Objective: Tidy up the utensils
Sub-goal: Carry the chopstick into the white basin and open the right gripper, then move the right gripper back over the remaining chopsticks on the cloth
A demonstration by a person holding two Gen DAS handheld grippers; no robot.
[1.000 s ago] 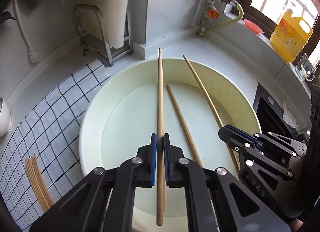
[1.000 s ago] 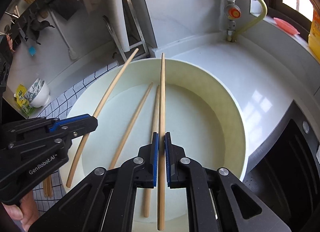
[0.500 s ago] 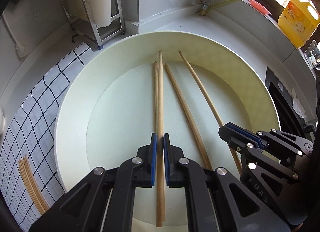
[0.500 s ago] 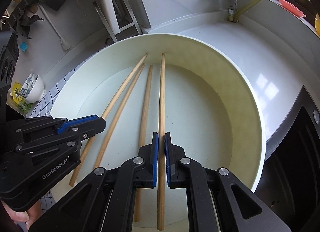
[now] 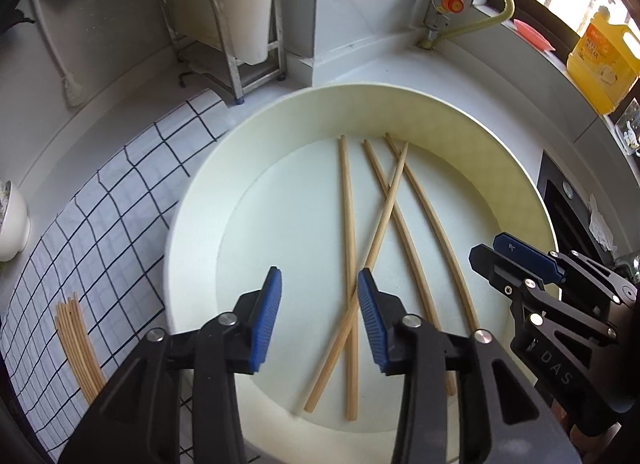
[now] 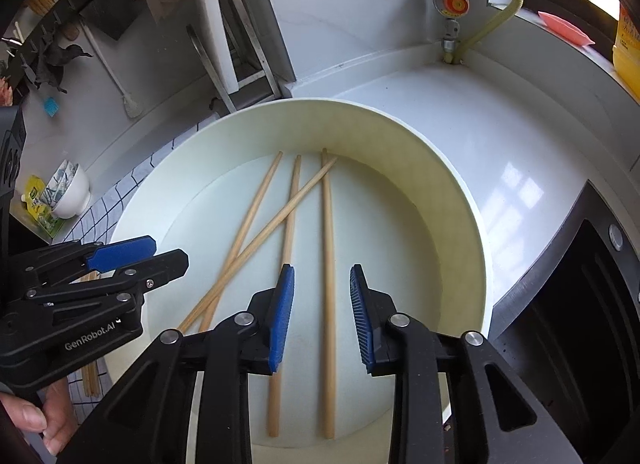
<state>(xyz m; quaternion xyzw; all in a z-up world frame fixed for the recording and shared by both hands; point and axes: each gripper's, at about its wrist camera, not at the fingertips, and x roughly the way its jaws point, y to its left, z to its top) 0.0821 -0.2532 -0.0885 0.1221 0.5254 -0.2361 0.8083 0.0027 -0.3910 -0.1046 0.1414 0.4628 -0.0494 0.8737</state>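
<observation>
Both chopsticks dropped into basin [image 5: 500, 168]; both grippers' fingers opening, holding nothing.

4 matt wooden chopsticks [image 5: 347, 248] in a smooth cream plastic basin [image 5: 192, 200]; glossy white counter [image 6: 500, 136].

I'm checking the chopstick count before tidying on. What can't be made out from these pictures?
- Left wrist view: near ends of two chopsticks in the basin hidden behind the left gripper, its jaws opening.
- Right wrist view: chopstick bundle on the checked mat, mostly covered by that gripper's body.
- Yellow bottle label: too small to read.
</observation>
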